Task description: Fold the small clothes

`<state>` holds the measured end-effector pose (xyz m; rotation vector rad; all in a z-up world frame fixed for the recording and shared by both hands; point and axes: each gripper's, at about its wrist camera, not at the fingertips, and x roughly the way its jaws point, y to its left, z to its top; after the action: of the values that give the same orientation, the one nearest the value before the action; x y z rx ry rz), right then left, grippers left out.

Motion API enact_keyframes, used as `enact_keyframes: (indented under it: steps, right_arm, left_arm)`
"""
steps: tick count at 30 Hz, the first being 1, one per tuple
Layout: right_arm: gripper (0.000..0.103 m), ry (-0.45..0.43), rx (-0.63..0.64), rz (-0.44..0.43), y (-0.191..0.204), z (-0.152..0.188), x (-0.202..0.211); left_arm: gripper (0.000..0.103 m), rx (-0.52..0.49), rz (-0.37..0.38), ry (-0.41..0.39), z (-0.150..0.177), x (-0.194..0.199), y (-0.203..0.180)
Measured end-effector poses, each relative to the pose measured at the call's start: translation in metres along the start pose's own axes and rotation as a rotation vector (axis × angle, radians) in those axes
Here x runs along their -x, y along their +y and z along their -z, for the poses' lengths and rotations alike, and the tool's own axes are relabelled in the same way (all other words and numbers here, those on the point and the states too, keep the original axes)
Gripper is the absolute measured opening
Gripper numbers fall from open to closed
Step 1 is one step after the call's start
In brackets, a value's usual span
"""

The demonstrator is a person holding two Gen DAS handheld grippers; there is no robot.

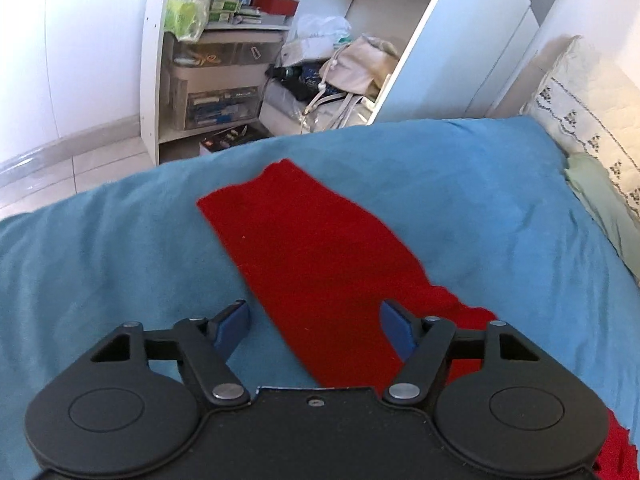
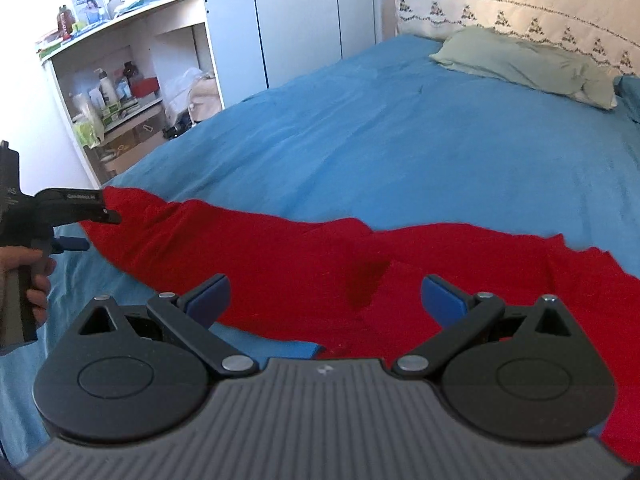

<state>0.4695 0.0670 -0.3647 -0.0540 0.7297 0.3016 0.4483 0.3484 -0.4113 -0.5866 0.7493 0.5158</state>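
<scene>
A red garment [image 1: 304, 252] lies spread flat on the blue bedspread [image 1: 100, 248]; one long part runs away from my left gripper toward the bed's edge. My left gripper [image 1: 314, 320] is open and empty, jaws wide apart, just above the near end of that part. In the right wrist view the red garment [image 2: 304, 276] stretches across the bedspread [image 2: 400, 140]. My right gripper [image 2: 324, 296] is open and empty over its middle. The left gripper [image 2: 86, 224] shows at the far left, over the garment's left end.
A white shelf unit [image 1: 224, 52] crammed with boxes, bottles and bags stands past the bed's edge, with tiled floor [image 1: 88, 168] beside it. A pale green pillow [image 2: 528, 64] and a cream quilted one [image 2: 520, 4] lie at the bed's head.
</scene>
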Motion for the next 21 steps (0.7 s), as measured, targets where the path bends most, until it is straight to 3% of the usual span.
enact_keyframes:
  steps: [5,8,10,13,21]
  right_arm:
    - [0.103,0.013,-0.018,-0.003,-0.001,-0.002,-0.007]
    - [0.103,0.012,-0.009,0.005,-0.002,-0.002,-0.007]
    - [0.103,0.016,-0.004,0.005,-0.002,-0.001,-0.009]
    - [0.103,0.016,0.008,0.008,0.0,0.0,-0.009]
    - [0.103,-0.006,0.027,0.013,-0.005,0.003,0.0]
  left_arm:
    - [0.066,-0.017,-0.012,-0.038,-0.003,-0.011,0.002]
    - [0.05,-0.043,-0.051,-0.044,-0.008,-0.015,-0.001]
    - [0.03,-0.037,-0.062,-0.045,-0.01,-0.017,0.0]
    - [0.012,-0.026,-0.053,-0.045,-0.012,-0.019,0.003]
    - [0.007,-0.053,-0.043,-0.053,-0.016,-0.008,-0.01]
